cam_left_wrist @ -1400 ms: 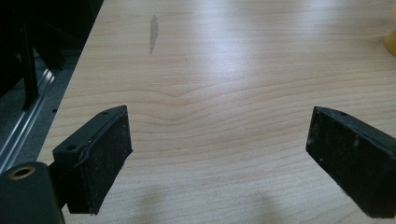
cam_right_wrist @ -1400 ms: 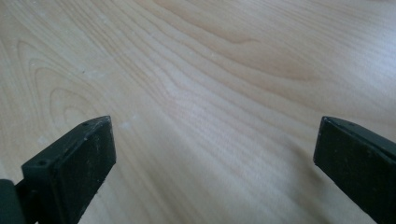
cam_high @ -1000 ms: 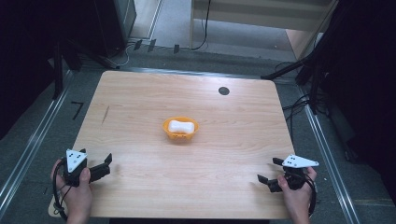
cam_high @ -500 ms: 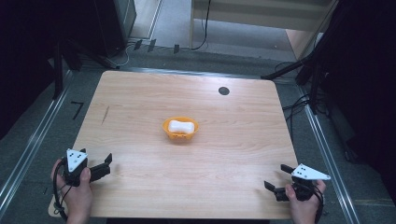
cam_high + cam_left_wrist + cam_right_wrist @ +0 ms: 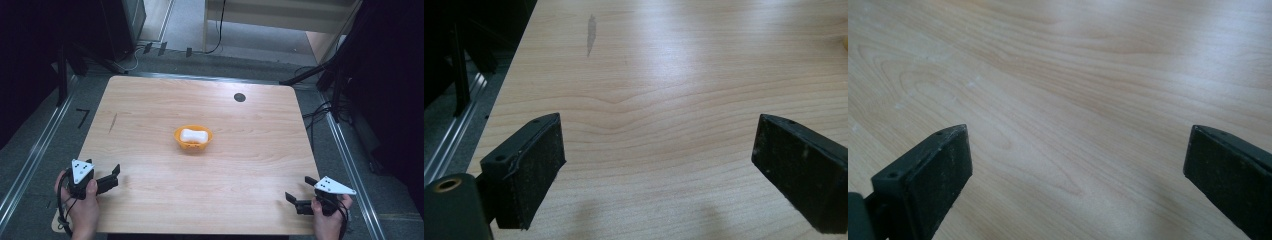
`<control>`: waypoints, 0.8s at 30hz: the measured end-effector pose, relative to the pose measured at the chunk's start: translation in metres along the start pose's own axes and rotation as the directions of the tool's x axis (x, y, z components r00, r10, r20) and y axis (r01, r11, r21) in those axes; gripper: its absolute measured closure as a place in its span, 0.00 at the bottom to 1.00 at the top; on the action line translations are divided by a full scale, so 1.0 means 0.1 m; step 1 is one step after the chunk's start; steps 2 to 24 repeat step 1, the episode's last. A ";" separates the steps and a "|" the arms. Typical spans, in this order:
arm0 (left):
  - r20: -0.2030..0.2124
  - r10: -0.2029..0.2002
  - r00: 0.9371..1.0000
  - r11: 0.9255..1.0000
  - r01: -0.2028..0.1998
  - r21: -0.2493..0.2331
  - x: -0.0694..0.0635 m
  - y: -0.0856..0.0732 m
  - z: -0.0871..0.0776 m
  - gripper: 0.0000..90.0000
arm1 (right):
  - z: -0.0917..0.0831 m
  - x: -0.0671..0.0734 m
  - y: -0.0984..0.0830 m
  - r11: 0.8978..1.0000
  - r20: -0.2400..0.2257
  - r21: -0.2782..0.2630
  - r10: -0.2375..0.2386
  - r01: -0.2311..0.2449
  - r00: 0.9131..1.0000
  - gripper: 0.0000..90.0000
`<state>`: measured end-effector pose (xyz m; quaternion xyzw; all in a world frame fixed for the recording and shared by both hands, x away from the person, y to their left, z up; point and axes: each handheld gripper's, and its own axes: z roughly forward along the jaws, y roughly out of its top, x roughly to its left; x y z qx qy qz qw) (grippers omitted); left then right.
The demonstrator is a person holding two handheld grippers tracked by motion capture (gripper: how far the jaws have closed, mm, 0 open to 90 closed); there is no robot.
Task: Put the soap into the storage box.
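Since the earlier frame, the right gripper has drawn back to the table's near right corner. Both it and the left gripper gape empty, well apart from the orange bowl mid-table holding a white block; a hasty reach could shove the light bowl.

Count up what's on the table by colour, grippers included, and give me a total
Orange: 1, the bowl in the middle of the table
White: 1, the bone-shaped piece lying in the bowl
Black: 2, the left gripper and the right gripper, both with jaws open and holding nothing
Total: 4
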<state>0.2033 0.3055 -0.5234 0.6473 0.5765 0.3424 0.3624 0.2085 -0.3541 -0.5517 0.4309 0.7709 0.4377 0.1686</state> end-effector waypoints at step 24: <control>0.001 -0.001 1.000 1.000 0.001 0.001 0.00 0.00 0.00 0.08 | 0.01 0.01 0.00 1.000 0.006 0.006 -0.011 0.011 1.000 0.00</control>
